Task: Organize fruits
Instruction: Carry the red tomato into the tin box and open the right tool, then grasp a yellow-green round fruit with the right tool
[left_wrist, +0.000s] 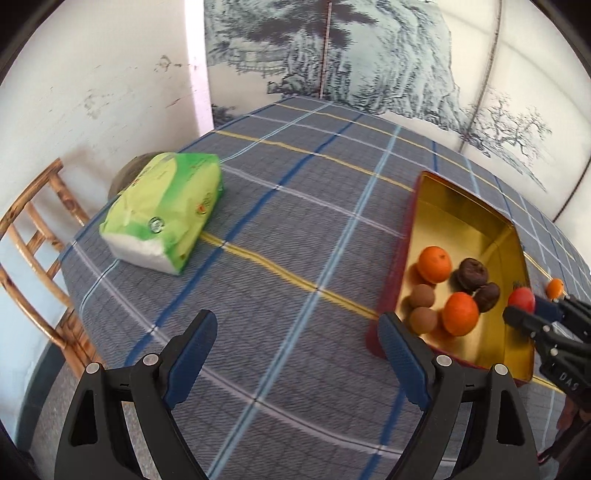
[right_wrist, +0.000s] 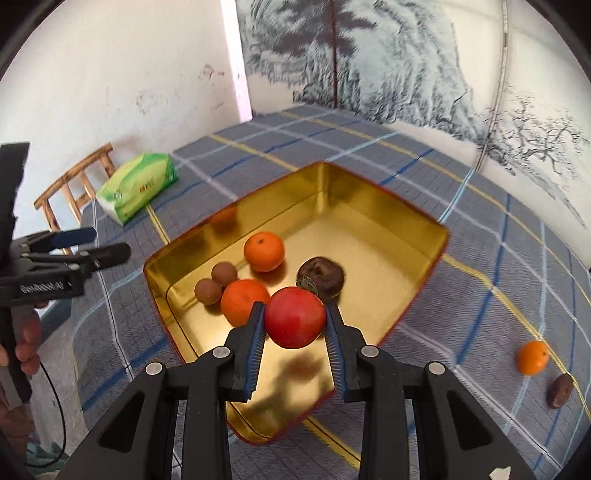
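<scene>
A gold tin box (right_wrist: 388, 236) with a red rim sits on the plaid tablecloth; it is also in the left wrist view (left_wrist: 458, 221). Inside lie two oranges (right_wrist: 264, 251), two small brown fruits (right_wrist: 208, 291) and dark brown fruits (right_wrist: 321, 277). My right gripper (right_wrist: 295, 317) is shut on a red tomato (right_wrist: 294, 317), held over the box's near part; it shows in the left wrist view too (left_wrist: 532, 314). My left gripper (left_wrist: 297, 336) stands open over bare cloth, left of the box, nothing between its fingers. An orange (right_wrist: 532, 357) and a dark fruit (right_wrist: 560, 390) lie on the cloth to the right.
A green tissue pack (left_wrist: 166, 210) lies at the table's far left, near a wooden chair (left_wrist: 37, 258). Painted wall panels stand behind the table. A person's hand (right_wrist: 27, 339) holds the left gripper's handle at the left edge.
</scene>
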